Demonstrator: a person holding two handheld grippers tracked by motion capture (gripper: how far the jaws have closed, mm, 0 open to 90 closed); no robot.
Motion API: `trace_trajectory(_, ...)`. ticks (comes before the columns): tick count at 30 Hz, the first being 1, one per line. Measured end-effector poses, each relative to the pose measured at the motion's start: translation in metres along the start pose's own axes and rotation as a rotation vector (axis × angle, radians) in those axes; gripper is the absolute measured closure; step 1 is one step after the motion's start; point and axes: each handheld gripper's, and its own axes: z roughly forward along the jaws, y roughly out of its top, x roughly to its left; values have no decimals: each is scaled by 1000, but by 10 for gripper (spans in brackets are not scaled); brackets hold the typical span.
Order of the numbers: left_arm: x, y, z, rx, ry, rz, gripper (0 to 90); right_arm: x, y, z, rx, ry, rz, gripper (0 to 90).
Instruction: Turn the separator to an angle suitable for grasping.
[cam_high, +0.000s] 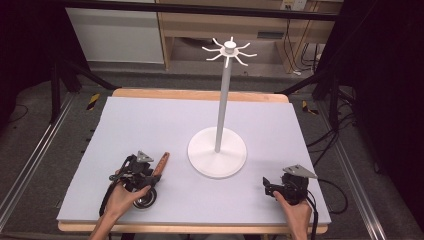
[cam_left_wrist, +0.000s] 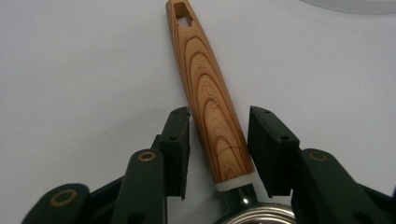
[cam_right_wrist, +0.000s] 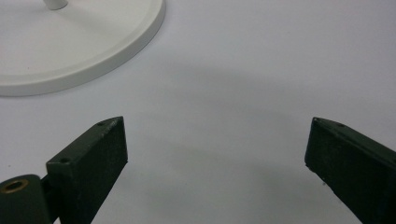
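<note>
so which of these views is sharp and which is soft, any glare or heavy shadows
High view: even light, low detail, dark at both side edges, no glare on the white hanger stand. Left gripper view: the wooden handle has crisp grain mid-length, while the near fingers look soft and the metal piece at the bottom edge blurs. Right gripper view: a broad soft shadow lies on the table ahead of the fingers.

Grippers: two, a left gripper (cam_high: 150, 172) and a right gripper (cam_high: 267, 186), one in each hand;
Hands: two, one left hand (cam_high: 122, 196), one right hand (cam_high: 295, 210);
Wooden-handled utensil (cam_left_wrist: 210, 100): one;
White stand (cam_high: 217, 150): one, with one round base and one upright pole;
Table (cam_high: 150, 120): one
</note>
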Motion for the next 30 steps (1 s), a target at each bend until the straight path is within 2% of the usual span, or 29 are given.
trace_trajectory(11,-1,0,1,23,7,-16,610,0,0,0,1,2,0,62)
trace_trajectory(18,5,-4,-3,44,0,-29,665,0,0,0,0,-1,0,62)
trace_trajectory(25,4,-7,-6,62,18,35,682,0,0,-1,0,0,2,63)
trace_trajectory(30,3,-7,-6,60,18,52,681,0,0,-1,-1,1,3,63)
